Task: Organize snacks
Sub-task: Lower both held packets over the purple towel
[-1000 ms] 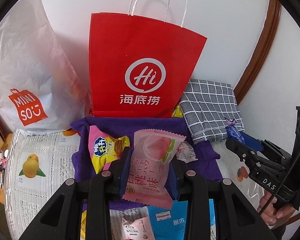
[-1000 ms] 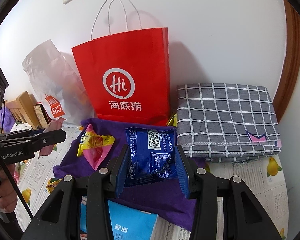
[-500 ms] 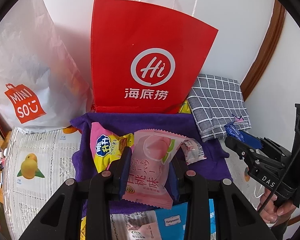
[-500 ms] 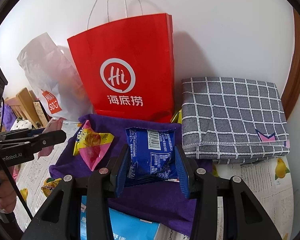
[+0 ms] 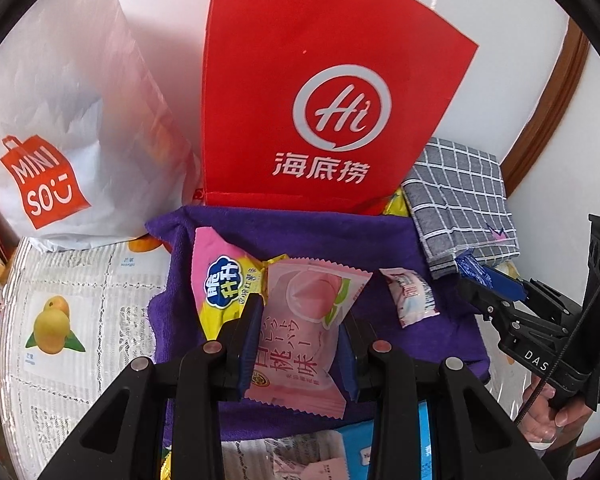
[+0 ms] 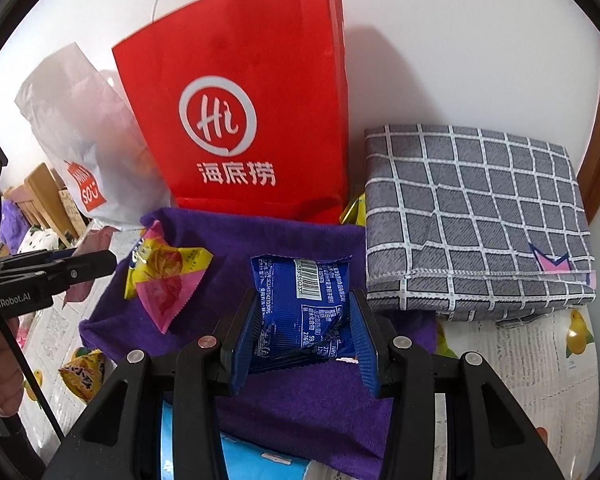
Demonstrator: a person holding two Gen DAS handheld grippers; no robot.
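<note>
My left gripper (image 5: 298,320) is shut on a pink peach snack packet (image 5: 300,328), held above a purple towel (image 5: 308,236). A pink and yellow snack bag (image 5: 224,280) and a small pale packet (image 5: 410,296) lie on that towel. My right gripper (image 6: 304,312) is shut on a blue snack packet (image 6: 304,304) with its barcode side up, over the same purple towel (image 6: 220,288). The pink and yellow snack bag (image 6: 164,276) lies to its left. Each gripper shows at the edge of the other's view: the right gripper (image 5: 480,280) and the left gripper (image 6: 96,264).
A red paper bag (image 5: 324,92) (image 6: 244,96) stands against the wall behind the towel, a white plastic shopping bag (image 5: 60,120) left of it. A folded grey checked cloth (image 6: 472,216) lies right. More snack packets (image 5: 292,452) lie near me on the fruit-print table cover (image 5: 72,320).
Both grippers have sunk and moved forward toward the towel and the red bag, which now looms larger. Each still holds its packet.
</note>
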